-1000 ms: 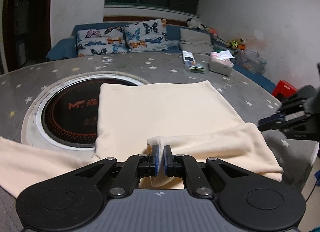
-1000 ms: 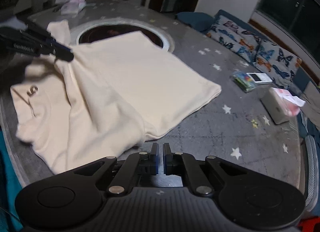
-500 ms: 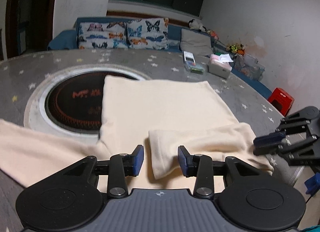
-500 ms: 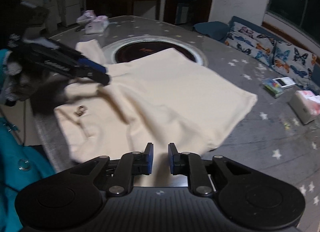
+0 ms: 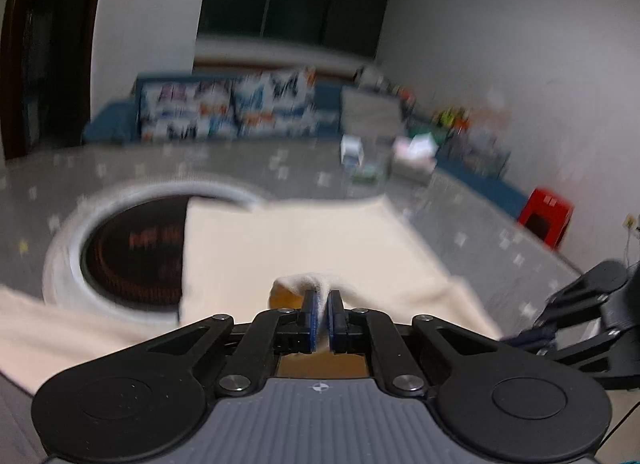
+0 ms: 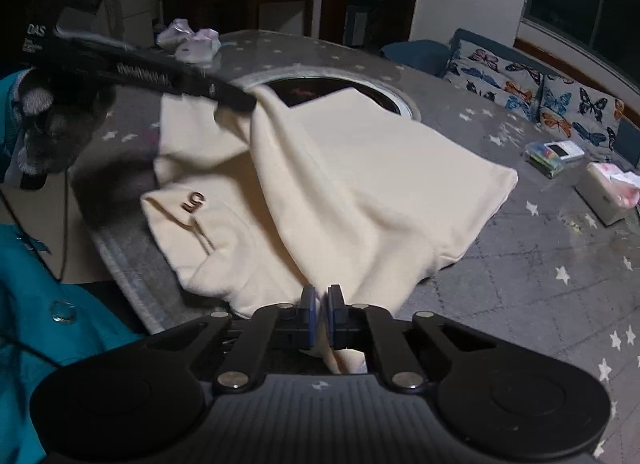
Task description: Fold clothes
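Observation:
A cream sweatshirt lies on the grey star-patterned table, partly over a round inset burner. It also shows in the blurred left wrist view. My left gripper is shut on a raised fold of the cream cloth; in the right wrist view it lifts that fold into a ridge. My right gripper is shut on the near edge of the same fold, and it shows at the right of the left wrist view. A small "5" mark shows on the part lying flat.
A tissue box and a small packet with a card lie at the table's far right. Pale bundles sit at the far edge. A sofa with butterfly cushions stands behind. A red stool is beside the table.
Both grippers were open half a second ago; both have shut on the cream cloth. The left one has lifted its fold off the table, stretching a ridge between the two.

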`<action>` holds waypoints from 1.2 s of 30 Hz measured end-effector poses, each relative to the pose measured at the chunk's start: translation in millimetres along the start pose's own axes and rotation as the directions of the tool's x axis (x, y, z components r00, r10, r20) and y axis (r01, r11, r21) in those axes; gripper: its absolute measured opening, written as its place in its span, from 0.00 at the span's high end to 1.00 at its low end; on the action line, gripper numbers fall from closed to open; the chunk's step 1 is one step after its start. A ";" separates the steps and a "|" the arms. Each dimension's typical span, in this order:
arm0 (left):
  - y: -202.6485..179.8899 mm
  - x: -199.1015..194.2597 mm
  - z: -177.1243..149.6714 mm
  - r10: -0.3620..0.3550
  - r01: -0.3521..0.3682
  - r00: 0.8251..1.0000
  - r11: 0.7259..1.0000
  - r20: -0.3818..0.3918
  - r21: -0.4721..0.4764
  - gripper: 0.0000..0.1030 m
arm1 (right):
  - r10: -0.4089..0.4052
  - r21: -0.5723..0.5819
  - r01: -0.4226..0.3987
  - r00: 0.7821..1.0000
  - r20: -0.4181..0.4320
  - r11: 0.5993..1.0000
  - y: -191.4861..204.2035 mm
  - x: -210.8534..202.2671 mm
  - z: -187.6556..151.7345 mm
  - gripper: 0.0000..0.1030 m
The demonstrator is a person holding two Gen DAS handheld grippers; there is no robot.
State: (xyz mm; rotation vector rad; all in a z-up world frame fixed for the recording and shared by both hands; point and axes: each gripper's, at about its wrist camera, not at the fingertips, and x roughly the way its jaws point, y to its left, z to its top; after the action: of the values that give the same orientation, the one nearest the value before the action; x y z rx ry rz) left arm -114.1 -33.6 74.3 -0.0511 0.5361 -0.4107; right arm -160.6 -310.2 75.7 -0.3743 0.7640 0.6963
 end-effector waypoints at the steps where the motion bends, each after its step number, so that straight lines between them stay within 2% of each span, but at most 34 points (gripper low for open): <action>1: 0.2 -3.5 -0.1 0.004 -0.004 1.000 1.000 0.006 0.009 0.94 | 0.012 0.003 -0.012 1.000 0.002 1.000 -0.1 -2.4 -0.9 0.96; 4: 7.2 6.6 -9.5 0.039 -0.039 0.997 0.999 -0.060 0.003 0.93 | 0.040 0.018 -0.039 0.999 -0.026 0.999 0.2 4.0 -4.6 0.97; 6: 11.4 13.9 -17.2 0.074 -0.074 0.991 0.997 -0.113 0.003 0.90 | 0.057 0.024 -0.056 0.997 -0.045 0.998 1.2 9.4 -6.4 0.94; 8: 13.3 13.5 -19.9 0.101 -0.100 0.987 0.995 -0.123 0.013 0.89 | 0.062 0.030 -0.061 0.997 -0.037 0.998 0.7 5.8 -5.1 0.94; 12: 19.9 4.9 -14.5 0.120 -0.120 0.988 0.993 -0.093 0.004 0.78 | 0.026 0.067 -0.025 1.000 -0.007 0.997 -13.4 -5.1 3.0 0.93; 16: 13.7 4.5 -9.1 0.070 -0.070 0.996 0.998 -0.054 0.003 0.79 | -0.056 0.114 0.053 0.998 0.022 0.992 -32.6 0.5 13.8 0.89; 21: -2.4 26.6 -20.8 -0.001 0.005 0.994 0.999 -0.106 0.036 0.79 | -0.086 0.153 0.080 0.996 0.034 0.985 -43.8 26.8 17.7 0.88; 24: -1.5 35.6 -31.2 0.002 0.005 0.988 0.999 -0.156 0.045 0.79 | -0.093 0.182 0.091 0.996 0.007 0.979 -50.5 41.6 12.8 0.88; 26: 4.5 34.1 -35.8 0.032 -0.024 0.985 0.999 -0.171 0.048 0.79 | -0.100 0.193 0.095 0.995 0.014 0.977 -52.8 41.0 11.3 0.87; 32: 19.9 6.9 -38.2 0.064 -0.061 0.990 0.998 -0.125 0.030 0.78 | -0.101 0.158 0.096 0.995 0.024 0.983 -39.5 28.6 16.1 0.82; 36: 12.8 6.7 -43.4 0.041 -0.034 0.990 0.998 -0.137 0.057 0.78 | -0.057 0.134 0.052 0.998 0.030 0.990 -23.8 30.1 22.1 0.82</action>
State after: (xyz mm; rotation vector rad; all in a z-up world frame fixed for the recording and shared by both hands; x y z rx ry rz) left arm -126.1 -22.0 31.8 0.0398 0.6608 -0.3938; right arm -117.4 -302.2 69.9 -0.2607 0.7614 0.5957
